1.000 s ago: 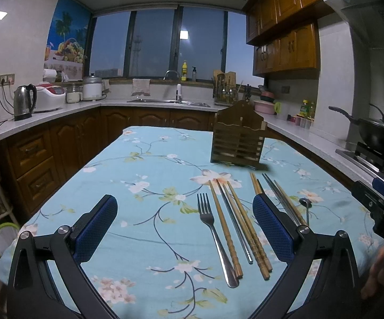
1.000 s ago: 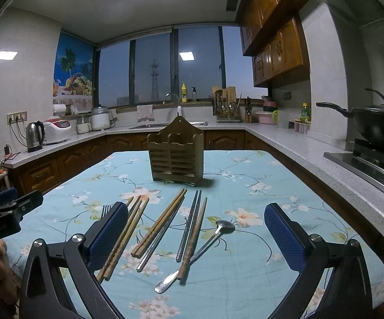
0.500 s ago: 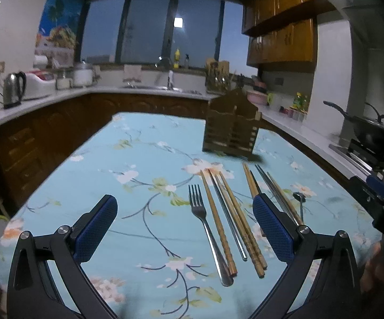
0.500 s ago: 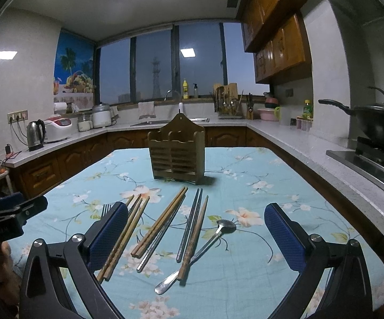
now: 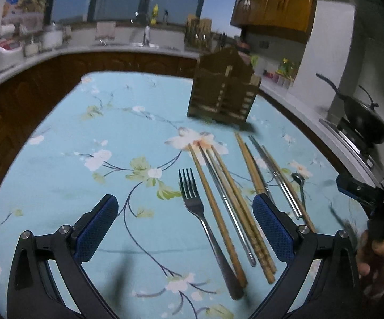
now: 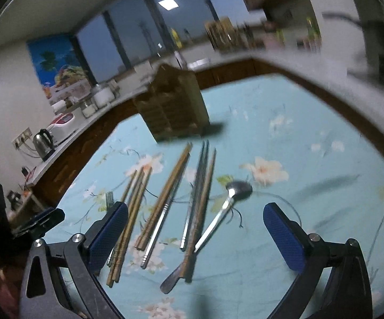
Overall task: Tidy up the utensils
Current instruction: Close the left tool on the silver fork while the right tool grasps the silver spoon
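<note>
Grippers, left [image 5: 184, 228] and right [image 6: 194, 234], jaws wide and empty above fork [image 5: 205, 223], chopsticks [image 6: 165, 199], spoon [image 6: 218, 218], likely sized for lifting into holder [image 5: 222, 90].

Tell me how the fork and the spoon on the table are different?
The fork has four prongs; the spoon has a small round bowl. The fork lies at the left end of the row of utensils, the spoon at the right end. The fork lies clear beside the wooden chopsticks; the spoon's handle crosses a chopstick. Both are shiny metal and lie flat on the flowered tablecloth.
</note>
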The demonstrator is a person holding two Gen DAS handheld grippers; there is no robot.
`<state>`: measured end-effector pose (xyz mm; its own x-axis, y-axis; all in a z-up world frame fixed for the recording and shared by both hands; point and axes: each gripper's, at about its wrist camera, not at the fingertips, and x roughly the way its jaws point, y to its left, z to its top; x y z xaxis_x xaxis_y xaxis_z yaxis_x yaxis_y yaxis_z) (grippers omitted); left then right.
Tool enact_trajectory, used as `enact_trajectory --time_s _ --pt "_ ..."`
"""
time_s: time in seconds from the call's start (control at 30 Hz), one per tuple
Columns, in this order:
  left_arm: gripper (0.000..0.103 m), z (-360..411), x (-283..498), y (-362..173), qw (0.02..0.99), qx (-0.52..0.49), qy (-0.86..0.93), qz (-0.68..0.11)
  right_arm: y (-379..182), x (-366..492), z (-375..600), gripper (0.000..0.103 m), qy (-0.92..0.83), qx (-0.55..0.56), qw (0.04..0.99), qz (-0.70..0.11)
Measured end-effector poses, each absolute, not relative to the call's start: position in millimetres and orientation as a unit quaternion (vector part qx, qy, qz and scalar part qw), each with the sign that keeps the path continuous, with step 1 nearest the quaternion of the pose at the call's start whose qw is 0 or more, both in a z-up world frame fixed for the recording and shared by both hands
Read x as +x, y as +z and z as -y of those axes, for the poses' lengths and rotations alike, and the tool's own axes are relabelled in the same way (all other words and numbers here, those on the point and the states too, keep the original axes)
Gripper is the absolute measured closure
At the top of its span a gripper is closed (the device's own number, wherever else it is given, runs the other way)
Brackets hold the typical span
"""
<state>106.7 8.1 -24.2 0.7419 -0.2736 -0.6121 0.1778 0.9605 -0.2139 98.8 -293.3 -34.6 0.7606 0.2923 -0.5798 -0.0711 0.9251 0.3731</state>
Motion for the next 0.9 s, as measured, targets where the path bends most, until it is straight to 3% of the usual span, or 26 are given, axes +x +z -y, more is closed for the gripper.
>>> enact_trajectory --time_s 0.27,0.33,0.57,0.67,0.8,0.9 --pt "0.020 -10 159 -48 0.900 -0.076 -0.146 -0.404 -69 134 311 0.047 0.121 0.230 0.877 -0.405" --pt "0.029 -9 171 -55 0.887 -0.084 -0.159 -0.426 -78 140 313 0.051 0.126 0.244 0.866 -0.418" --pt "0.042 3 194 -65 0.869 -0.085 -0.202 -0.444 -89 155 324 0.065 0.148 0.289 0.844 -0.428" --pt "0.053 9 202 -66 0.866 -0.077 -0.213 -0.446 -95 161 330 0.076 0.155 0.311 0.834 -0.428" --pt "0.086 13 207 -69 0.861 -0.067 -0.224 -0.452 -101 165 338 0.098 0.150 0.333 0.826 -0.430" --pt "0.089 14 206 -67 0.860 -0.068 -0.234 -0.448 -99 161 340 0.099 0.148 0.334 0.828 -0.424"
